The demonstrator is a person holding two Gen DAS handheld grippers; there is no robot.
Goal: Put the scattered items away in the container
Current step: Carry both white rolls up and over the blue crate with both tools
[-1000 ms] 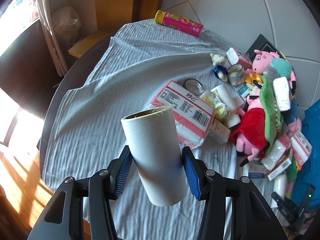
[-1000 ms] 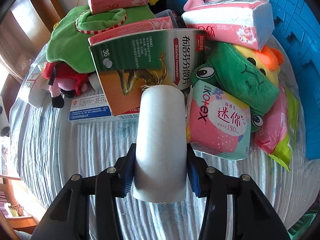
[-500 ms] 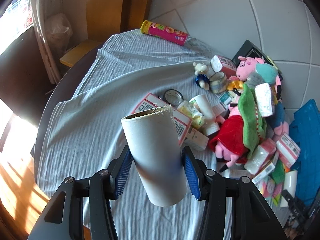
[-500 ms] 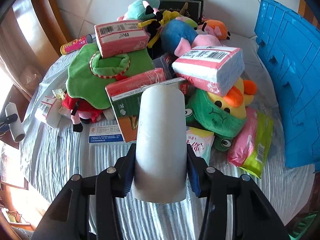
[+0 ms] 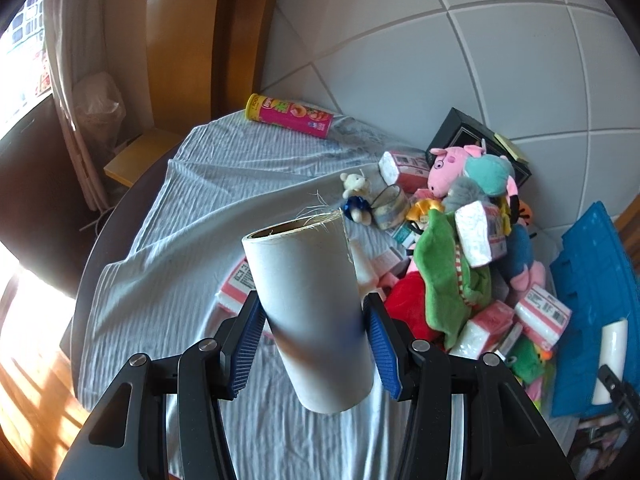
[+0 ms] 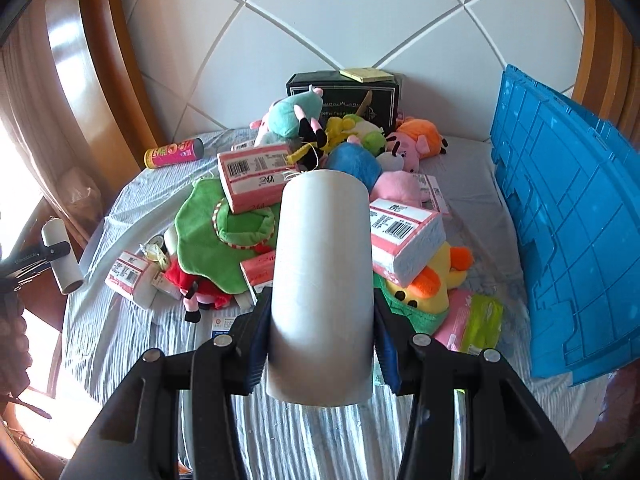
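- Jaws of the left gripper (image 5: pixel 314 334) are closed onto a cardboard tube (image 5: pixel 308 300), blue pads pressed to its two sides, the open end pointing up and forward.
- Right gripper (image 6: pixel 322 346) likewise has its jaws clamped on a second tube (image 6: pixel 322 276), held well above the cloth.
- Both tubes are off the table (image 5: pixel 90 264); the remaining clutter, soft toys (image 6: pixel 348 152), pink tissue packs (image 6: pixel 256 178) and a snack can (image 6: pixel 174 154), lies heaped on the striped cloth (image 5: pixel 168 272).
- Blue crate (image 6: pixel 568 240), the likely container, stands at the right edge of the table, just beside the heap.
- Judged step: carrying, with both picks made and neither tube dropped yet.
- Next move calls for bringing each tube over the crate's rim before the jaws part; the right one looks nearer, so it probably goes first.
- Open room: bare cloth on the left half of the table, and free air above the heap.
- Edges to mind: the crate's tall wall, the tiled wall (image 6: pixel 320 20) behind the heap, and the table's near rim, where a dropped tube could roll off.
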